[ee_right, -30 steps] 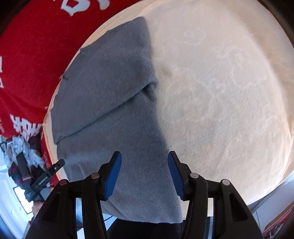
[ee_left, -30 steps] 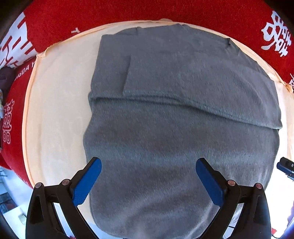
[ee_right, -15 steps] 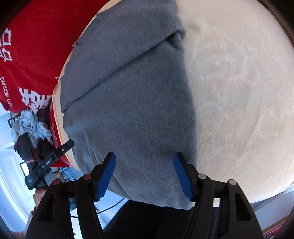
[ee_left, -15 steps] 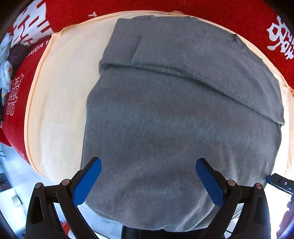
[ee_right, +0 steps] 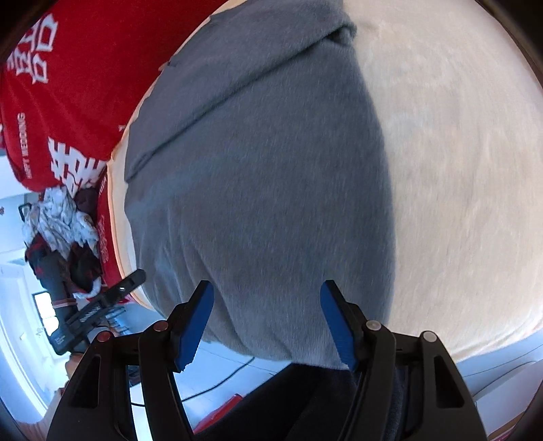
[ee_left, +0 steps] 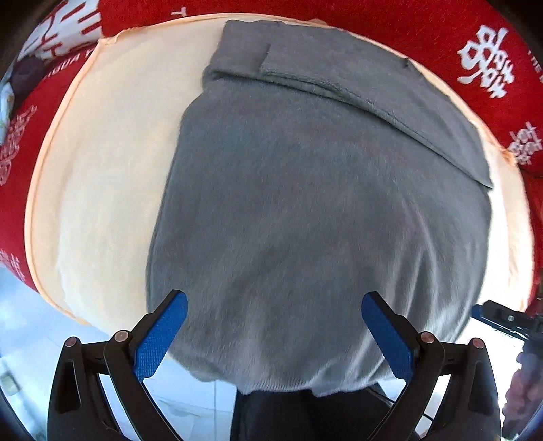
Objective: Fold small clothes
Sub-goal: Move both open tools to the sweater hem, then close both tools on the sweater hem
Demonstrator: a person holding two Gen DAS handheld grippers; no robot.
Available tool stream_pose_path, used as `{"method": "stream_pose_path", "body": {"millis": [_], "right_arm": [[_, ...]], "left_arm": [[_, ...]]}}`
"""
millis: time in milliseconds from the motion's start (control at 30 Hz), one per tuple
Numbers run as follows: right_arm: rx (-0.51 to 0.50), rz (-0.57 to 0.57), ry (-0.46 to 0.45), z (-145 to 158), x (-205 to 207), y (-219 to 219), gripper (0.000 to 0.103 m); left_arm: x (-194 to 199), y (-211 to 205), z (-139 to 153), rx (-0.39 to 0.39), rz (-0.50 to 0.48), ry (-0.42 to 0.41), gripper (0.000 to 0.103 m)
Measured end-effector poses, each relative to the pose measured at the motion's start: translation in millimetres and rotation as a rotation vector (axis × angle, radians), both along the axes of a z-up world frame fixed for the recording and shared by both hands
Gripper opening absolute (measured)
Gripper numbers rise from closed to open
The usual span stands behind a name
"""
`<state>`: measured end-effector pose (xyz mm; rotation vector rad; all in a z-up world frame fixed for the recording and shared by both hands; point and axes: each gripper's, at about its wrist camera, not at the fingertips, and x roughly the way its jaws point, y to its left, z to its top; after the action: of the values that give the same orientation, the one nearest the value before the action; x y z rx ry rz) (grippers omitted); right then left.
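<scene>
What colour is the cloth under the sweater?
Cream, edged in orange; the cloth under the sweater shows best in the left wrist view.

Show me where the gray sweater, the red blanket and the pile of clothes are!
gray sweater (ee_left: 319, 203): left wrist view, middle of its body.
red blanket (ee_left: 424, 30): left wrist view, plain part beside the white characters.
pile of clothes (ee_right: 62, 217): right wrist view, white crumpled piece.

We seem to be in a home, likely a bedroom: a cream pad (ee_left: 101, 163) lies over a red wedding-print cover (ee_left: 441, 40), with a heap of clothes (ee_right: 64, 217) and a pale floor (ee_left: 27, 312) beside it.
</scene>
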<state>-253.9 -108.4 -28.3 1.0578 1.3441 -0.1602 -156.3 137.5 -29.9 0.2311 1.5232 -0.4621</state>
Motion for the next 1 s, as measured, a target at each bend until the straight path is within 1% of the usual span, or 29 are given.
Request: {"method": "stream_pose_path", "body": {"millis": [133, 200, 333, 433, 500, 600, 633, 667, 733, 767, 800, 833, 867, 900, 933, 1000], "right_arm": [[0.005, 0.029, 0.016, -6.7, -18.6, 22.5, 0.069], [0.006, 0.055, 0.043, -16.3, -31.4, 33.6, 0.069], [0.004, 0.085, 0.103, -38.7, -57.5, 48.8, 0.069], [-0.018, 0.096, 0.137, -55.4, -71.0, 56.2, 0.069], [-0.019, 0.095, 0.14, -65.3, -74.8, 57.8, 0.069], [-0.017, 0.111, 0.142, -86.6, -75.6, 63.2, 0.069], [-0.015, 0.113, 0.143, -91.6, -75.1, 63.7, 0.069], [-0.007, 0.112, 0.141, -96.3, -74.0, 65.4, 0.069], [0.02, 0.1, 0.132, -101.0, -72.4, 70.7, 0.069], [0.037, 0.091, 0.122, -100.5, -72.0, 73.0, 0.062], [0.051, 0.081, 0.117, -99.0, -71.6, 75.3, 0.043], [0.053, 0.073, 0.128, -96.4, -71.8, 76.7, 0.035], [0.067, 0.06, 0.12, -93.0, -73.4, 77.1, 0.011], [0.092, 0.032, 0.099, -86.4, -75.9, 76.4, 0.005], [0.109, 0.012, 0.079, -79.2, -77.7, 75.6, 0.005], [0.143, -0.02, 0.039, -65.4, -81.9, 72.4, 0.005]], "left_arm": [[-20.9, 42.0, -5.8, -0.026, -0.015, 0.013, 0.103], [-29.0, 62.1, -13.2, -0.032, -0.024, 0.026, 0.103], [-53.0, 93.4, -42.6, -0.033, -0.031, 0.078, 0.103], [-67.5, 107.5, -61.3, -0.05, -0.02, 0.107, 0.103], [-74.0, 114.1, -70.7, -0.077, -0.011, 0.119, 0.103], [-79.4, 109.0, -83.3, -0.089, -0.005, 0.124, 0.102], [-81.6, 112.5, -85.4, -0.092, -0.005, 0.118, 0.099], [-81.7, 113.1, -87.1, -0.091, -0.005, 0.109, 0.091], [-87.8, 117.4, -87.8, -0.084, -0.01, 0.086, 0.082], [-85.3, 108.9, -88.6, -0.081, -0.017, 0.082, 0.072], [-83.1, 102.5, -79.4, -0.085, -0.025, 0.083, 0.058], [-86.4, 103.2, -76.2, -0.096, -0.035, 0.086, 0.049], [-92.0, 100.2, -71.0, -0.112, -0.048, 0.099, 0.025], [-97.0, 96.3, -67.8, -0.137, -0.062, 0.124, 0.016], [-98.9, 97.5, -63.5, -0.164, -0.065, 0.147, 0.016], [-99.3, 97.7, -54.4, -0.203, -0.068, 0.162, 0.016]]}}
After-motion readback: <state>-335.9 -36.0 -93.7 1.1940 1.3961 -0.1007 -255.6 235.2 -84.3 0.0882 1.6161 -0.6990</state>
